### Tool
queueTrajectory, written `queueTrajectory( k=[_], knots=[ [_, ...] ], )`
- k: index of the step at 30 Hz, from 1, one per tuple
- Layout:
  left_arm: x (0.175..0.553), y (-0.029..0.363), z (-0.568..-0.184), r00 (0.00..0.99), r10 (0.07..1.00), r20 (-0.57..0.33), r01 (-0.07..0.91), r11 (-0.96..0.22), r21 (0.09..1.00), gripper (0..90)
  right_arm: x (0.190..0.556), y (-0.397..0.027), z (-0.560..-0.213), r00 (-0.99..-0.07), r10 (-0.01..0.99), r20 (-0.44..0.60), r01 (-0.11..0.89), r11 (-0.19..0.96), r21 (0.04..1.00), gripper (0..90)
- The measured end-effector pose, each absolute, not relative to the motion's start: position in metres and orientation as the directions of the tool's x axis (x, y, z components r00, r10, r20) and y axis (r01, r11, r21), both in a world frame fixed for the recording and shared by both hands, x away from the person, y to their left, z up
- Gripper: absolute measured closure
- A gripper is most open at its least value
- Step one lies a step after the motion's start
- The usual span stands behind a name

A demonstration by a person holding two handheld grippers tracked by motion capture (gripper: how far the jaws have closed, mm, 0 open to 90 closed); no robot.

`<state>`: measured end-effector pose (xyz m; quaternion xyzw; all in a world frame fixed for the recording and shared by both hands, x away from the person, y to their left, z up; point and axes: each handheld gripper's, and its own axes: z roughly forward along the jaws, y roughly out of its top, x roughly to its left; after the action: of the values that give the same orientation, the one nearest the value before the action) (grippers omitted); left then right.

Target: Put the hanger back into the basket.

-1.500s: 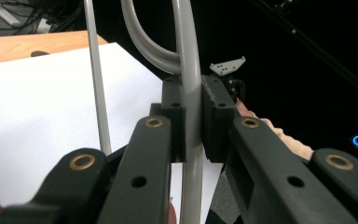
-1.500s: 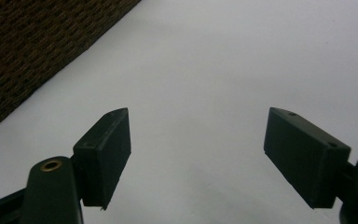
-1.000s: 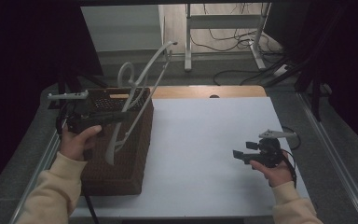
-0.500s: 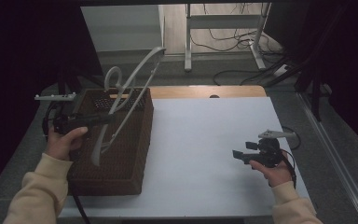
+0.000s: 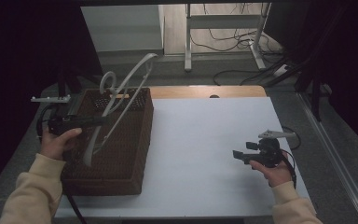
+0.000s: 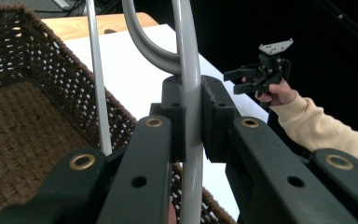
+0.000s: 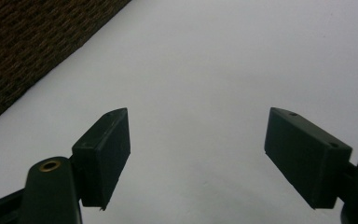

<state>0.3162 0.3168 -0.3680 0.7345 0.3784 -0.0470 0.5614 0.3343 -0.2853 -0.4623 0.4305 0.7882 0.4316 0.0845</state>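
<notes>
My left gripper (image 5: 103, 120) has its fingers (image 6: 214, 112) clamped on a pale grey, curved plastic clothes hanger (image 5: 121, 100), held tilted above the dark brown woven wicker basket (image 5: 121, 158) at the left side of the white-topped bench (image 5: 205, 140). My right gripper (image 5: 238, 154) hovers well apart over the bench's bare right side, its fingers (image 7: 103, 149) spread wide with nothing between them.
</notes>
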Motion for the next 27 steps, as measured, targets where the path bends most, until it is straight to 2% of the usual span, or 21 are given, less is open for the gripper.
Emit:
queueTrajectory(
  k=[27],
  knots=[
    [0.302, 0.360, -0.402, 0.683, 0.543, -0.488, 0.648, -0.142, 0.749, 81.3, 0.334, -0.284, -0.464, -0.615, 0.751, 0.242, 0.612, 0.260, 0.747, 22.2]
  ],
)
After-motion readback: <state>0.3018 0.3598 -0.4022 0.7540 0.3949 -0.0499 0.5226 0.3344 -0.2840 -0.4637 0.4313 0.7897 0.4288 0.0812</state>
